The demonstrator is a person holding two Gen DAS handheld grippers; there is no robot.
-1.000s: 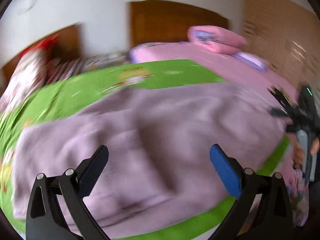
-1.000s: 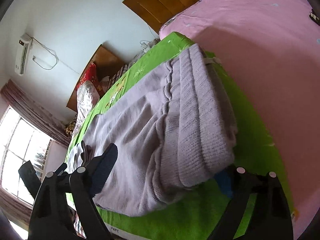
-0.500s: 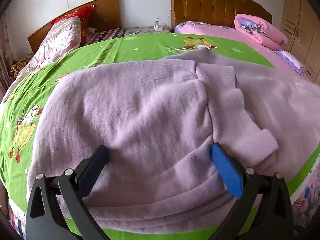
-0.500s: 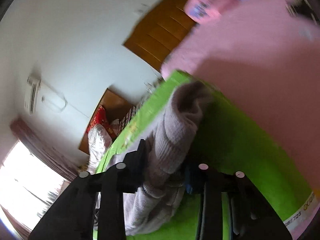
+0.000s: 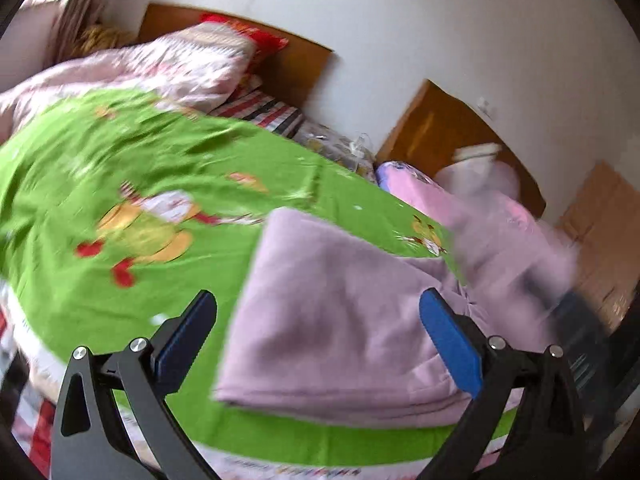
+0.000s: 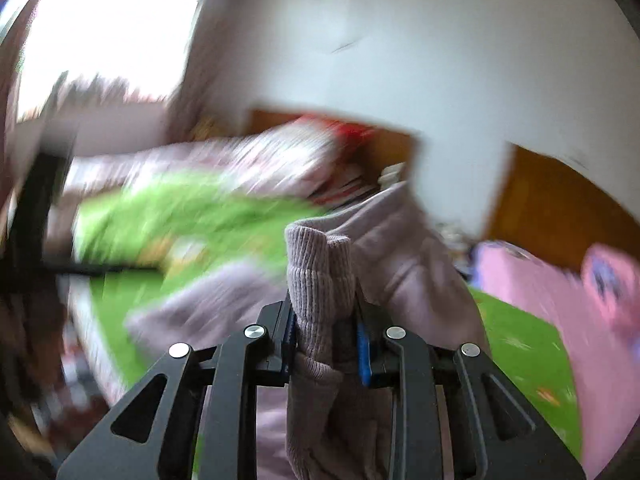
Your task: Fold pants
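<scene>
Carrying ribbed cuff of lilac knit pants (image 6: 320, 276) across in right tool (image 6: 326, 332), jaws closing on it; rest lying on green bedsheet (image 5: 120, 184). Left tool (image 5: 316, 336) hovering wide, empty. Keeping cuff taut, aligning edges before release. Versus a second earlier: right tool gaping around cuff, not gripping.

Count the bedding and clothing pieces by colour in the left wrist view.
Green: 1, the cartoon bedsheet
Lilac: 1, the knit pants
Pink: 1, the pink bedspread
Red: 1, the red pillow
Total: 4
</scene>
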